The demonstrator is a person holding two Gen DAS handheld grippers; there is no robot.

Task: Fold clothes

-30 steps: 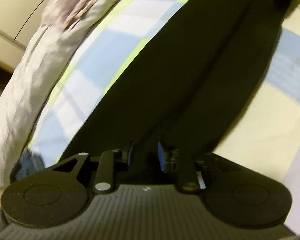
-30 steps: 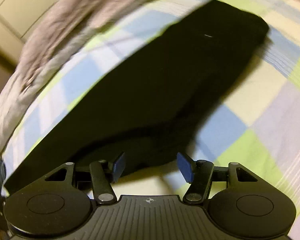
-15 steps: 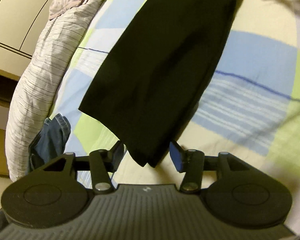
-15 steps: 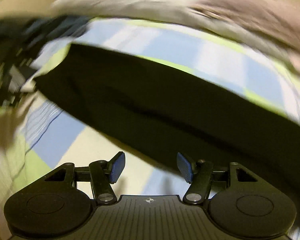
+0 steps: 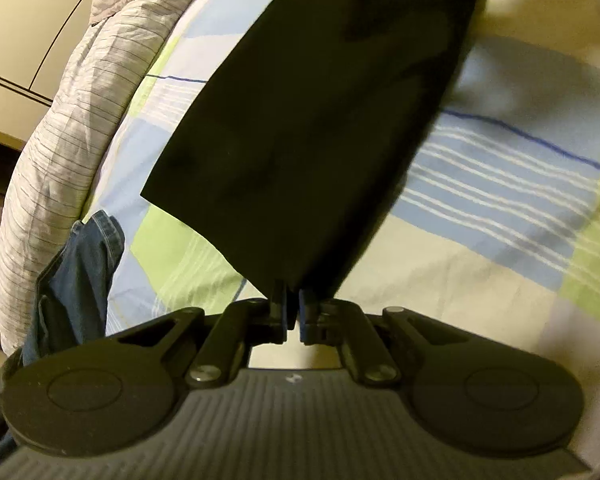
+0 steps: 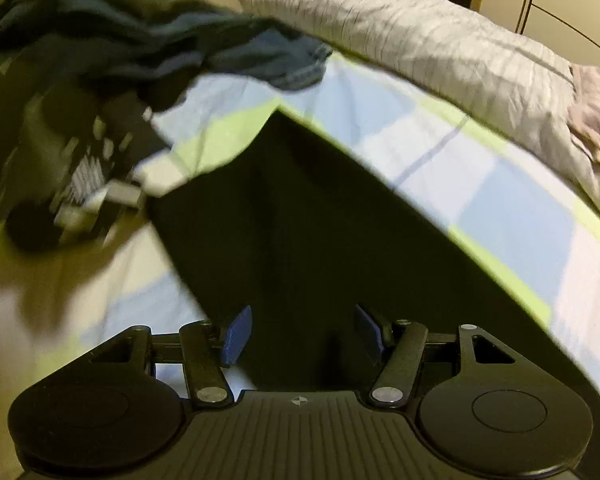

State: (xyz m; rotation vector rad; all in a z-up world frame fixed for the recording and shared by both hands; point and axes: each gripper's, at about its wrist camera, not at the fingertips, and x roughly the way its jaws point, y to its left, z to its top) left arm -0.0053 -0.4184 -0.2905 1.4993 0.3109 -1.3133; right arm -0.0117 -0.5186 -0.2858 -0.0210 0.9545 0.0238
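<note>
A long black garment (image 5: 312,120) lies stretched across a bed covered by a checked sheet (image 5: 500,184) of pale blue, lime green and cream squares. My left gripper (image 5: 293,312) has its two blue-padded fingers pressed almost together on the near corner of the garment's narrow end, pinching the cloth between them. From that corner the black fabric widens and runs away toward the far side of the bed.

My right gripper (image 6: 300,336) hangs over the same black garment (image 6: 320,220) with its blue pads (image 6: 236,336) spread wide apart, holding nothing; dark cloth fills the gap beneath them.

Along the bed's far edge lies a crumpled grey-white striped duvet (image 5: 72,112), with a wardrobe door (image 5: 24,12) behind it. A pair of blue jeans (image 5: 80,280) hangs at the left edge of the bed beside the duvet. In the right wrist view a blurred heap of dark clothes (image 6: 112,40) sits at the bed's upper left corner, and my left gripper (image 6: 96,184) shows there as a motion-smeared shape.
</note>
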